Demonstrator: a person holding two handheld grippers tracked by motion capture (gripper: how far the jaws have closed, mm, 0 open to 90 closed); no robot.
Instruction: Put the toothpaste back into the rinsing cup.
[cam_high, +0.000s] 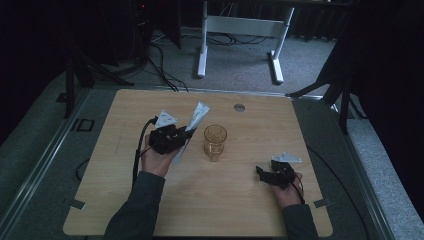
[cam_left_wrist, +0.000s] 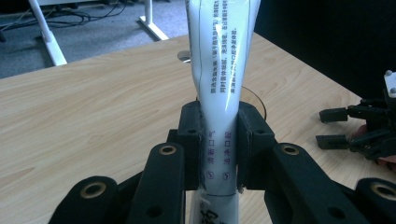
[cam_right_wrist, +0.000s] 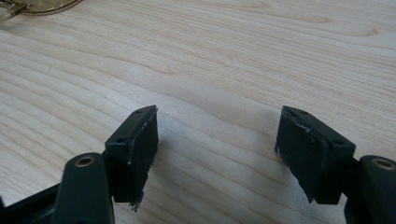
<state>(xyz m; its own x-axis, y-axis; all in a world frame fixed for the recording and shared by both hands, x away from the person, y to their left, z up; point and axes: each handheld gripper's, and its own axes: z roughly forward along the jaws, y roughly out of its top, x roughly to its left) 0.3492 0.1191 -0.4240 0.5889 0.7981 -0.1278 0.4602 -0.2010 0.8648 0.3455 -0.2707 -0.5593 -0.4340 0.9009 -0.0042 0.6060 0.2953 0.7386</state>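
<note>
The left gripper (cam_high: 176, 139) pinches a white sachet (cam_high: 194, 120) upright at the glass's (cam_high: 215, 141) nine o'clock, likely readying it for tearing. The right gripper (cam_high: 263, 172), jaws spread and empty, waits at the glass's four o'clock.

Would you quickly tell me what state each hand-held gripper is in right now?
Left hand-held gripper: closed on the white printed packet.
Right hand-held gripper: open, nothing between its pads, above the wooden table.

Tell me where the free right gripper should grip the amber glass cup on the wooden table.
Probably the amber glass cup's wall below the rim, approached level from the open right gripper's side: it stands upright, and the left gripper with its white packet crowds the other side.
</note>
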